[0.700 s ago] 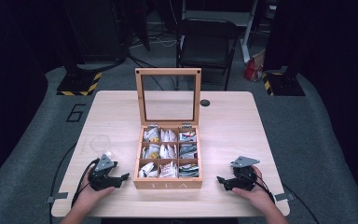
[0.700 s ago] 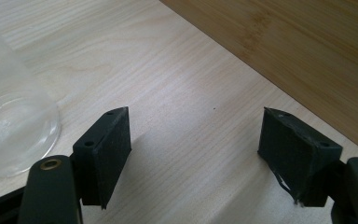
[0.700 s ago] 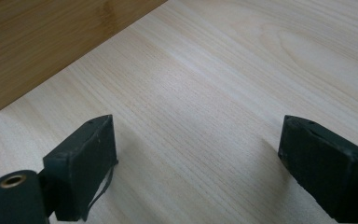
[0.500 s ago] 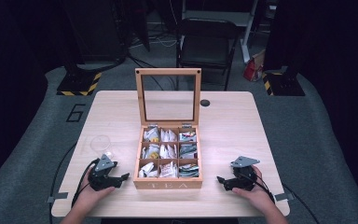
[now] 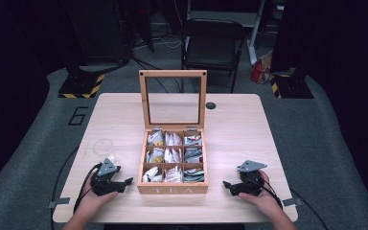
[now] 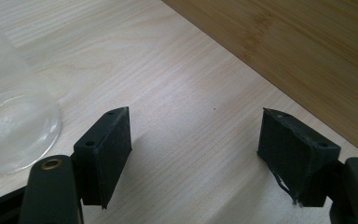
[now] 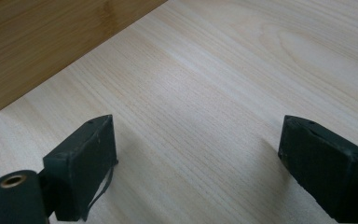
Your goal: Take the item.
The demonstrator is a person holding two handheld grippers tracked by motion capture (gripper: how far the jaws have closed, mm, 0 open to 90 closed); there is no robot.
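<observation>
Nothing has moved: both tongs, left (image 5: 124,182) and right (image 5: 229,185), still rest spread and empty by the counter's (image 5: 249,124) near edge, beside the open tea box (image 5: 172,189), likely ready to reach in.

A pale wooden table (image 5: 239,120) carries an open wooden tea box (image 5: 173,187), a clear plastic cup (image 5: 103,148) and a small black disc (image 5: 211,105).

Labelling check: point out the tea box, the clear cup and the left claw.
tea box (image 5: 173,189): high view, on its front wall with the lettering.
clear cup (image 6: 14,126): left gripper view, on its see-through wall near the rim.
left claw (image 6: 196,149): left gripper view, midway between its two open fingertips.
</observation>
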